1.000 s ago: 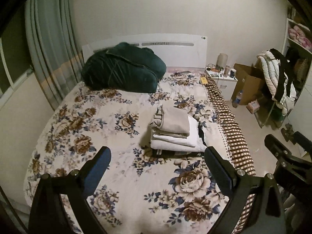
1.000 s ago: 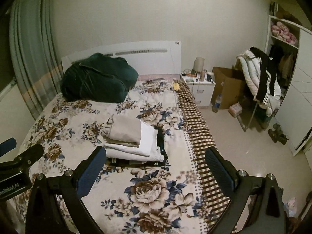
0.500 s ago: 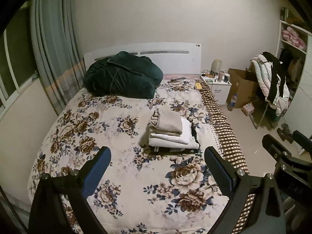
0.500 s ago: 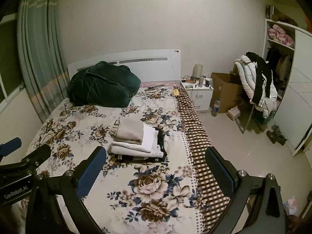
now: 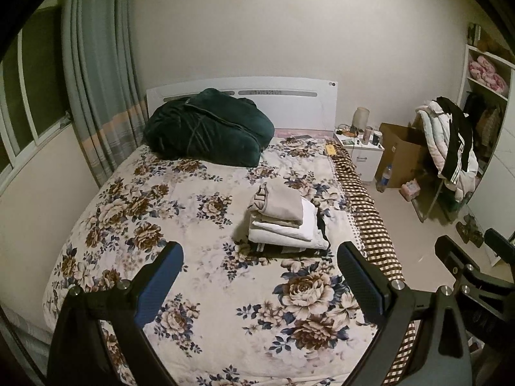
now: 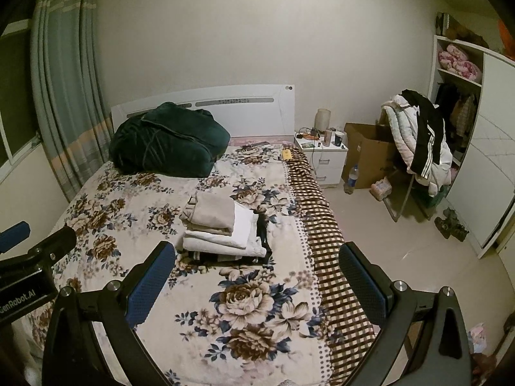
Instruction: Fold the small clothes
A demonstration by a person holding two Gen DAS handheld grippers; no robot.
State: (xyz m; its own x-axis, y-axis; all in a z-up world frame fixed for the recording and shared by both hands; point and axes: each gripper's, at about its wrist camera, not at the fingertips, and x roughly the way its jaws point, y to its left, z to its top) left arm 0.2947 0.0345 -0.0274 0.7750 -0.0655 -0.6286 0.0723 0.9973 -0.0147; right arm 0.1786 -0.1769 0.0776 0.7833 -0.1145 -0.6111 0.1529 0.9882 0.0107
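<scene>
A stack of folded clothes (image 5: 285, 222), beige on top, white below and dark at the bottom, lies on the floral bed (image 5: 161, 225); it also shows in the right wrist view (image 6: 222, 228). My left gripper (image 5: 260, 276) is open and empty, held above the foot of the bed, well short of the stack. My right gripper (image 6: 257, 276) is open and empty too, beside the left one, toward the bed's right edge. The right gripper's side shows at the right edge of the left wrist view (image 5: 466, 267).
A dark green bundle (image 5: 206, 132) lies by the white headboard (image 5: 289, 96). A nightstand (image 6: 322, 154), a cardboard box (image 6: 370, 157), a chair piled with coats (image 6: 415, 141) and a wardrobe (image 6: 482, 160) stand right of the bed. Curtains (image 5: 96, 96) hang at left.
Both grippers have drawn back and up from the bed; the stack looks smaller and farther. Both stay open and empty.
</scene>
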